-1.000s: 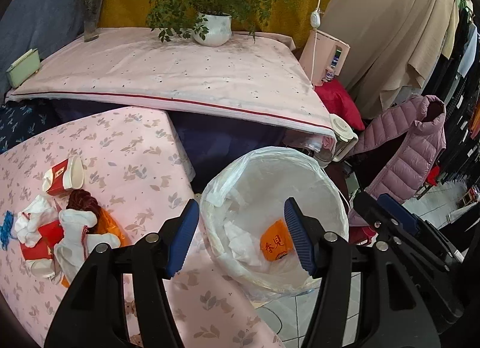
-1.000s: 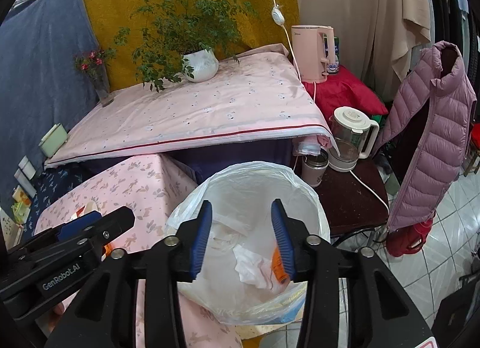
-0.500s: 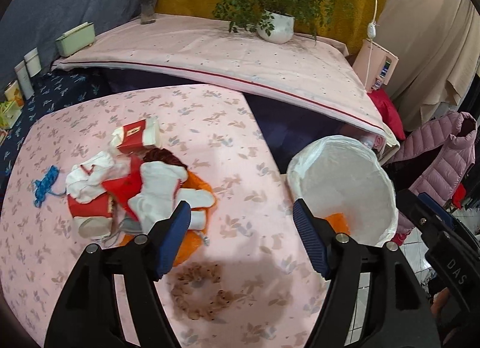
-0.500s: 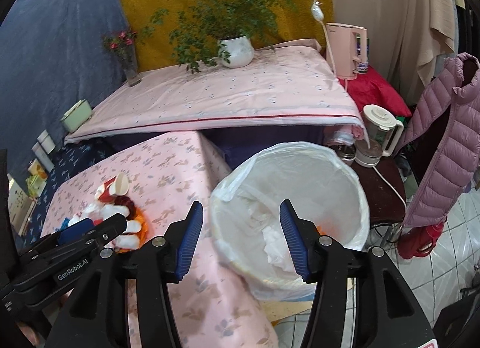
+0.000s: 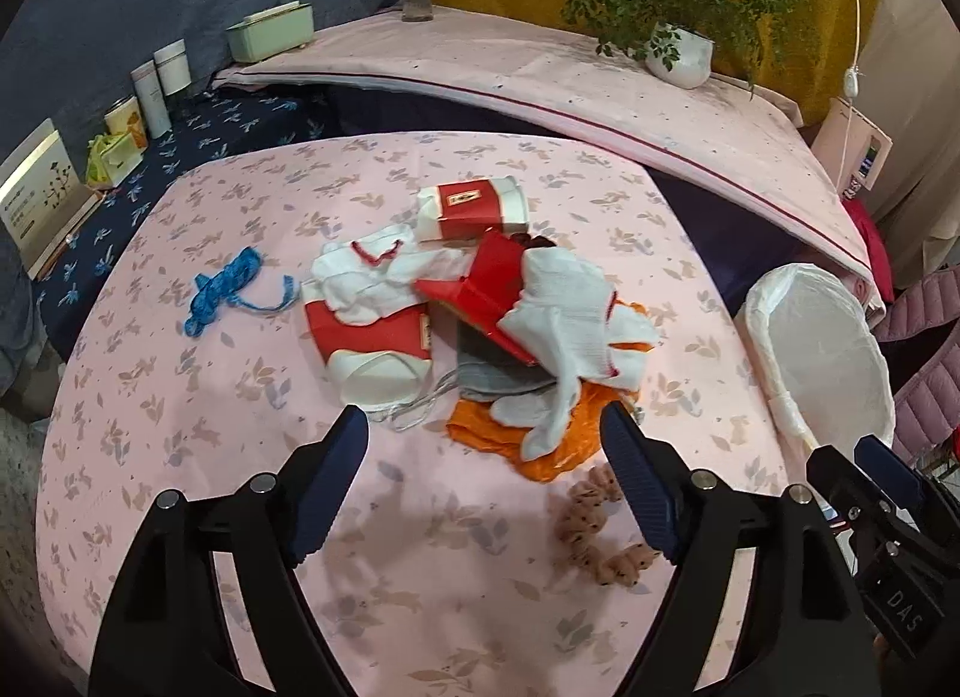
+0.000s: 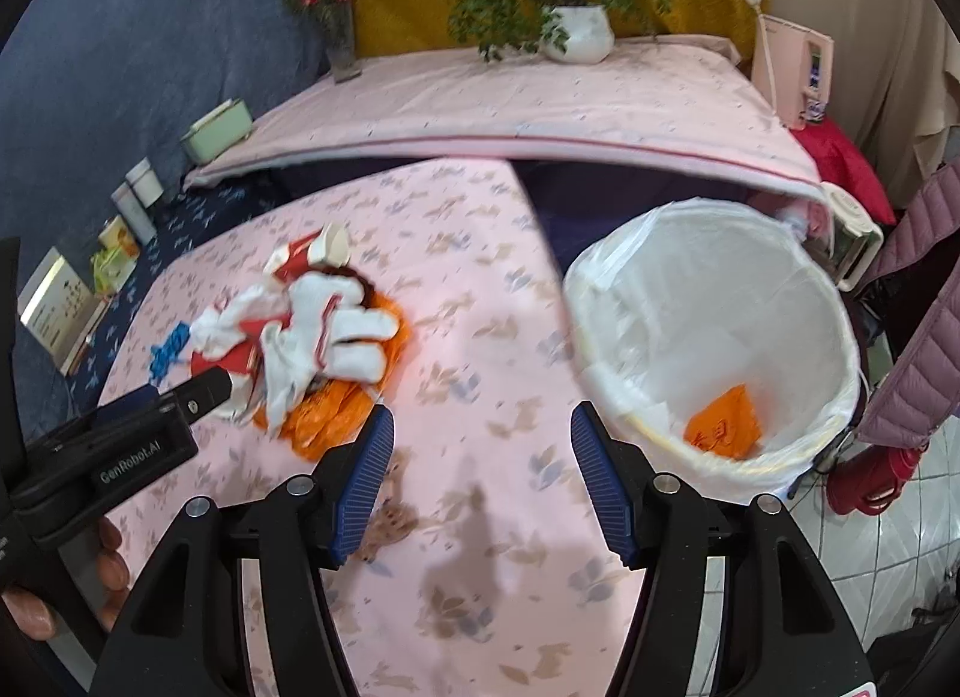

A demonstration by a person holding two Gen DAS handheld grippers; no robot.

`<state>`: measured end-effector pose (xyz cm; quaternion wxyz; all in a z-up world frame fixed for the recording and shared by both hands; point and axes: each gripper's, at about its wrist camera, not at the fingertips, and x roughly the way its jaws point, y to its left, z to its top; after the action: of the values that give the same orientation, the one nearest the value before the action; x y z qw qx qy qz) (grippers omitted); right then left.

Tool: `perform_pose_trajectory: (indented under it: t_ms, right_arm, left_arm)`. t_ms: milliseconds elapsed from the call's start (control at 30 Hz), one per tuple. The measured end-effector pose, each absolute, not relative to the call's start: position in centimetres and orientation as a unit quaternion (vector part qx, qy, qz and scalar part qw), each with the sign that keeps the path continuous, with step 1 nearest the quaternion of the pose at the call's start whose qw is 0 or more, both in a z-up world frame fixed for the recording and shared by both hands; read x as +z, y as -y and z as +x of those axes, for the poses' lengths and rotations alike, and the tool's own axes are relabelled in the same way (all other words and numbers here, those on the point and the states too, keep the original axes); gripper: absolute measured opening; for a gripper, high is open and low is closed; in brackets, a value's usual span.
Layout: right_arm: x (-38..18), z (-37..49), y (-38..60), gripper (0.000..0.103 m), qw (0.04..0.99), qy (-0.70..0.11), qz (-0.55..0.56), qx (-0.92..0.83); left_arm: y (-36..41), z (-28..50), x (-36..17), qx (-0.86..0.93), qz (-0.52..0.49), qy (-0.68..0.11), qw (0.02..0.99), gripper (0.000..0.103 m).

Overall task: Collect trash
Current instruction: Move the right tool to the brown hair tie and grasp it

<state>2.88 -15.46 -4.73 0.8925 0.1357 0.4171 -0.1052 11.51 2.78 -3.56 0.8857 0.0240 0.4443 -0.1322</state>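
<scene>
A: What lies at the far left of the worktop point(image 5: 180, 457)?

B: A blue string point(image 5: 223, 290) on the pink leaf-print cloth, just left of the trash pile point(image 5: 480, 313).

A: And the pile itself?

B: Near the middle of the worktop. It holds 2 red-and-white paper cups, one point(image 5: 474, 209) on its side at the far edge and one point(image 5: 372, 352) crushed at the near left, plus white gloves point(image 5: 564, 325), a red carton piece point(image 5: 480, 289) and an orange plastic bag point(image 5: 534, 445) underneath. A brown fuzzy ring point(image 5: 594, 523) lies alone on the cloth, nearer than the pile.

A: The left tool point(image 5: 486, 487)?

B: It hangs above the near side of the pile, jaws apart and just opened wider, nothing between them.

A: The right tool point(image 6: 480, 475)?

B: It hangs over bare cloth between the pile and the bin point(image 6: 720, 337), jaws apart too, also just widened, and empty. The brown ring sits blurred behind its left finger.

A: And the bin?

B: Off the worktop's right edge, lined with a white bag, with an orange wrapper point(image 6: 723, 424) and white paper at the bottom.
</scene>
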Motion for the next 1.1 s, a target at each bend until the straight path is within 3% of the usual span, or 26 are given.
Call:
perform_pose_trajectory:
  t_ms: [700,867,1000,1100]
  right_arm:
    - [-11.3,6.1,11.2,0.056,0.862,-0.486,0.113,-0.082]
    - [-12.5,6.8,10.9,0.037,0.854,-0.503,0.109,-0.077]
    - [-13.0,7.2,10.4,0.029,0.854,-0.505,0.096,-0.076]
    - [-13.1,7.5,10.1,0.012,0.855,-0.506,0.09,-0.073]
  left_arm:
    - [-11.0,13.0,-7.4,-0.058,-0.014,-0.476,0.878,0.081]
    - [-13.0,14.8,-7.7,-0.038,-0.018,-0.471,0.881,0.081]
    - [-15.2,17.1,-7.8,-0.019,-0.018,-0.465,0.885,0.081]
    - [-16.8,19.2,-8.0,-0.004,-0.024,-0.463,0.886,0.081]
